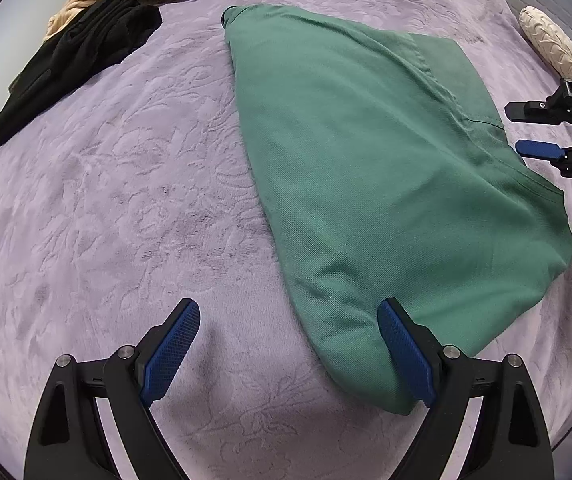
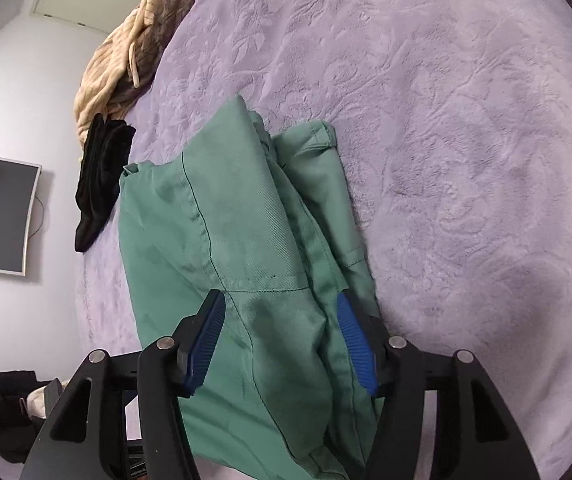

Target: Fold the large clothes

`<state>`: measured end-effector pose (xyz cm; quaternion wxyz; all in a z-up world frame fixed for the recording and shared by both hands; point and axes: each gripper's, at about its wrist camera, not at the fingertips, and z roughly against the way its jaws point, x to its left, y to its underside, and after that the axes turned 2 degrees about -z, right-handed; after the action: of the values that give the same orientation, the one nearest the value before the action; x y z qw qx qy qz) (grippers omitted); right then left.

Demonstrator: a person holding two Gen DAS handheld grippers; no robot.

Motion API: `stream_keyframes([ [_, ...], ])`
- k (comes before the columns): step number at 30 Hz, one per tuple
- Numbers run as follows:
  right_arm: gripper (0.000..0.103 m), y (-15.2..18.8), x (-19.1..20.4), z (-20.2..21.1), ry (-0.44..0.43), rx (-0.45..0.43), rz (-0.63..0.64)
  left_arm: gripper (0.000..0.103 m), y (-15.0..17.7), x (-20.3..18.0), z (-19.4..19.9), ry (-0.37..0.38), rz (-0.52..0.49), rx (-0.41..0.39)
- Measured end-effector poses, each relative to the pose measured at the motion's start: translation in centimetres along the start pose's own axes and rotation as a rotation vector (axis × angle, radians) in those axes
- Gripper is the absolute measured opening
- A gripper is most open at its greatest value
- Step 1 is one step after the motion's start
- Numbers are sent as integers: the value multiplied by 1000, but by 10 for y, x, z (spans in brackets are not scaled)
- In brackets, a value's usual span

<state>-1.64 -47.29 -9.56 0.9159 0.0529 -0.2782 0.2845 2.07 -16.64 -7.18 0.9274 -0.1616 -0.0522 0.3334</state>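
Lettering "DAS" readable on your right gripper (image 1: pixel 526 130) body, rest cut off. Folded green twill garment (image 1: pixel 386 184) lies flat on lilac embossed floral plush bedspread (image 1: pixel 105 200), seams with dark stitching showing. Your left gripper (image 1: pixel 290 344): fingers spread wide, gripping nothing. Right fingers part-open above garment edge, pads not pressing. Black folded clothing (image 1: pixel 73 68), beige ribbed blanket (image 2: pixel 113 68) beyond; wall-mounted screen (image 2: pixel 5 216).
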Motion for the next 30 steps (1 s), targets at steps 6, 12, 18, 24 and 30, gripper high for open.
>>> stream_keyframes([
  [6, 6, 0, 13, -1, 154, -29, 88, 92, -2, 1, 1, -3, -8, 5],
  [12, 4, -1, -7, -12, 154, -12, 32, 92, -2, -3, -1, 10, -11, 3],
  [18, 9, 14, -21, 15, 206, -11, -8, 92, -5, 0, -2, 11, 11, 27],
  [24, 9, 23, -38, 35, 189, -1, -34, 92, -8, 2, -3, 13, 36, 59],
  [30, 72, 24, -31, 44, 142, -16, -17, 92, -8, 1, -3, 9, 38, 65],
])
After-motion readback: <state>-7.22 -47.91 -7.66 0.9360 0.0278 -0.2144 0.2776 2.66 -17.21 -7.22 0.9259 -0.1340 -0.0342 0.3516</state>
